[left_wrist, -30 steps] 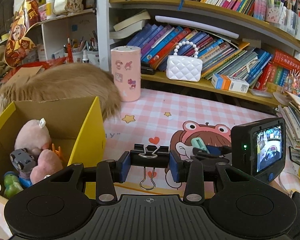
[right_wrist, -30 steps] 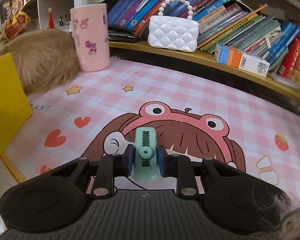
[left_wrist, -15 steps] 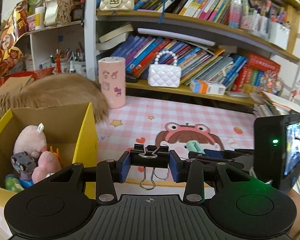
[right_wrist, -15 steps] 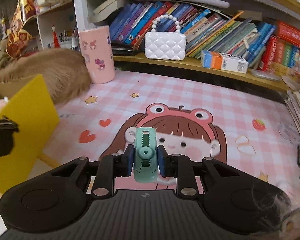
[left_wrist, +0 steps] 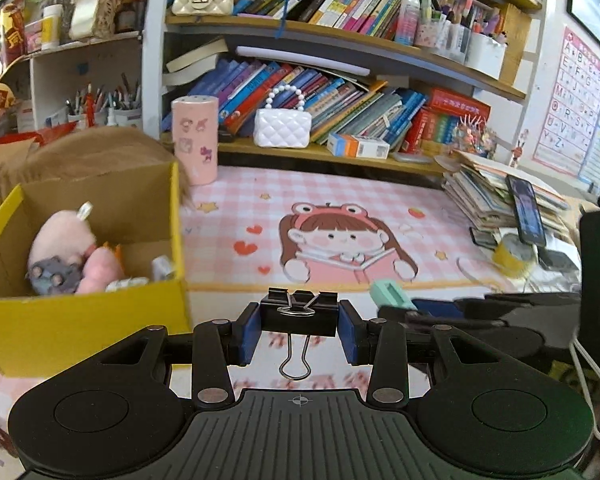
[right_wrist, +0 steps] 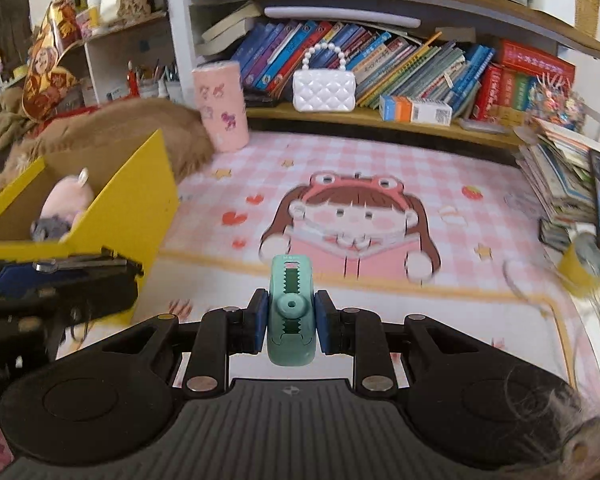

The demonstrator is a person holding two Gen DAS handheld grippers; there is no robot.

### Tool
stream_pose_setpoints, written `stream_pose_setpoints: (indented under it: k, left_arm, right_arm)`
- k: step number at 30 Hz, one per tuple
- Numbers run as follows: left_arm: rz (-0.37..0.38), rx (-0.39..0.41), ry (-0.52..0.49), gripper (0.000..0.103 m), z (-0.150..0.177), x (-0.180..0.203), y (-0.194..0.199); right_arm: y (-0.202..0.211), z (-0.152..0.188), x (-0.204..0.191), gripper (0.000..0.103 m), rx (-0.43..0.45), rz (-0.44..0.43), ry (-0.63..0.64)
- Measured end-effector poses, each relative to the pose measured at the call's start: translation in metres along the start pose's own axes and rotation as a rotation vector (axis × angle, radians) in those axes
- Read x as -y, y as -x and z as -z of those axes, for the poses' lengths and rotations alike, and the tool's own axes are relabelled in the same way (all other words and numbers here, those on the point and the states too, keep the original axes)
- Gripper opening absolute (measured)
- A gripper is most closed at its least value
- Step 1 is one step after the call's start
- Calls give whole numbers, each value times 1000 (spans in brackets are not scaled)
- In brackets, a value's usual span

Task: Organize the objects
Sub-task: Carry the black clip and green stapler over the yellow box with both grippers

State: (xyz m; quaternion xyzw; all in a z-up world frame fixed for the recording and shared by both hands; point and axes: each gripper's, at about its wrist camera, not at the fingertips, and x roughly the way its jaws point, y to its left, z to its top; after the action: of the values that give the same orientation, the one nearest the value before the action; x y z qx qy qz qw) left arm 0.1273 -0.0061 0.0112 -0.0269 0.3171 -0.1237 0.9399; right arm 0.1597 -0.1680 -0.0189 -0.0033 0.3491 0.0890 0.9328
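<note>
We see the left gripper [left_wrist: 299,322] closed on a black binder clip [left_wrist: 298,312]; its blue pads press the two sides of the clip, and the wire handle hangs down between them. The clip is held above the near edge of the desk [left_wrist: 432,216], just right of the yellow box [left_wrist: 80,320].

The right gripper [right_wrist: 291,322] is closed on a mint green clip [right_wrist: 291,312] with small teeth, which stands upright between the pads. In the left wrist view this green clip [left_wrist: 390,294] appears just to the right of the binder clip, so the two grippers are side by side.

The yellow box stands open on the left part of the desk. Inside it we see a pink plush toy [left_wrist: 62,236], a small grey toy car [left_wrist: 54,276] and some other small things that are too blurred to name.

The desk carries a pink checked mat with a cartoon girl [left_wrist: 342,240]. At the far side stands a pink cylinder [left_wrist: 195,140], and a white quilted purse [left_wrist: 283,126] sits on the shelf behind it. A pile of books [left_wrist: 496,196] lies at the right.
</note>
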Motion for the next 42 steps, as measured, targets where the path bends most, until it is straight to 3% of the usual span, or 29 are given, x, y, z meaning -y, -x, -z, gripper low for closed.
stream_pose_setpoints:
  k: [9, 22, 32, 42]
  left_arm:
    - [-54, -33, 25, 39, 46, -54, 49]
    - [-154, -24, 85, 39, 85, -114, 113]
    - [-194, 33, 107, 39, 86, -140, 135]
    - [-204, 77, 119, 39, 71, -155, 132]
  right_arm:
    - [35, 44, -62, 23, -58, -2, 9]
    - [60, 76, -158, 23, -69, -113, 72]
    - [70, 73, -199, 23, -43, -149, 125]
    - [64, 61, -217, 23, -31, -162, 166]
